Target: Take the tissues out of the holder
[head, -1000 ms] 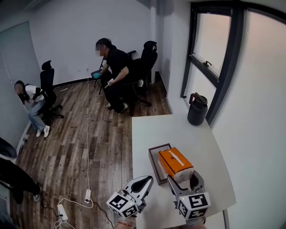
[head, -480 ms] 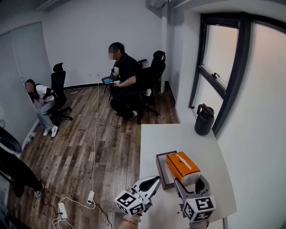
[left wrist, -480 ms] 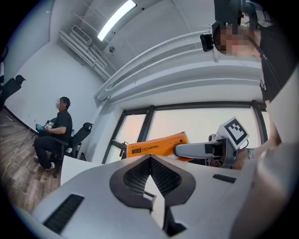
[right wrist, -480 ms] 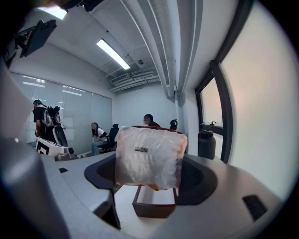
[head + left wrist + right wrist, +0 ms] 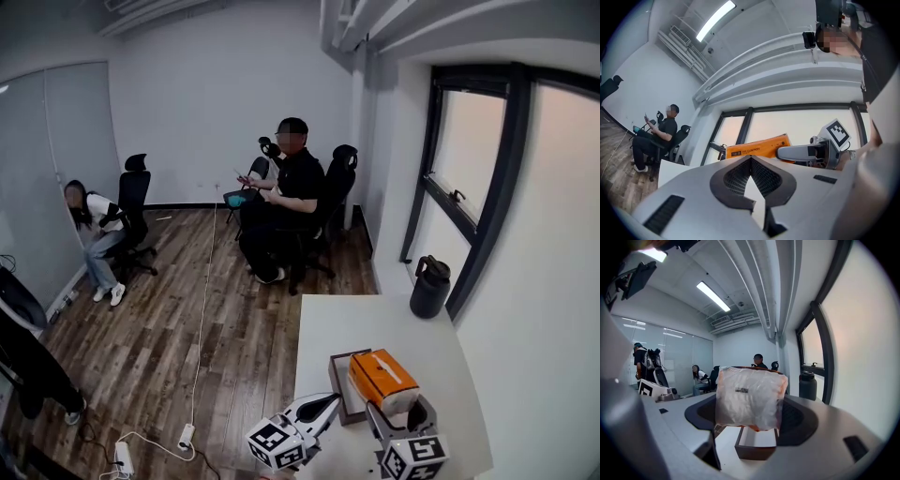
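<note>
The right tongs are gripping the tissues by one end and holding them just above the holder on the table, likely to clear its rim. The left tongs, closed and empty, are hovering alongside.

1. Two claws: left claw, right claw.
2. One orange tissue pack.
3. One brown holder.
4. One dark jug.
5. One desk.
6. Two seated people: one in black, one in white.
7. Three office chairs: left, middle, right.
</note>
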A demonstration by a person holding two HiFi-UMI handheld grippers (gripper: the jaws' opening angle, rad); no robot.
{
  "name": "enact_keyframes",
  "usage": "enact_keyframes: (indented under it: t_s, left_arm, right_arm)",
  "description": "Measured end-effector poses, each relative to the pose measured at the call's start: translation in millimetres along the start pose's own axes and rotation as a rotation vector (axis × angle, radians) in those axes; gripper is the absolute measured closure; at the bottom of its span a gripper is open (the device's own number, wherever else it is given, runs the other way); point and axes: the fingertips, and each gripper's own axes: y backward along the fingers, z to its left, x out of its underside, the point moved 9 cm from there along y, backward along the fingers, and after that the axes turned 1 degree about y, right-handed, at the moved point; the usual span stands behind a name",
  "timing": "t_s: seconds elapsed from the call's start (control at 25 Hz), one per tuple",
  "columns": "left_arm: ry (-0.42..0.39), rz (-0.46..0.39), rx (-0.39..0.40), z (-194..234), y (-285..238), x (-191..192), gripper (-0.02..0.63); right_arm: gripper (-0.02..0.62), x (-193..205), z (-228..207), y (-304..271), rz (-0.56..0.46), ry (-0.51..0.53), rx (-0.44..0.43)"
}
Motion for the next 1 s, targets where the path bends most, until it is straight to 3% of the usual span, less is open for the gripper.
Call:
enact_keyframes:
  t_s: [1.0]
  left_arm:
    - [0.024, 0.017, -0.007, -10.0, 13.8, 15.1, 0.601]
  right_arm:
    - [0.244, 18.5, -3.3, 12.3, 0.036, -0.033, 0.021]
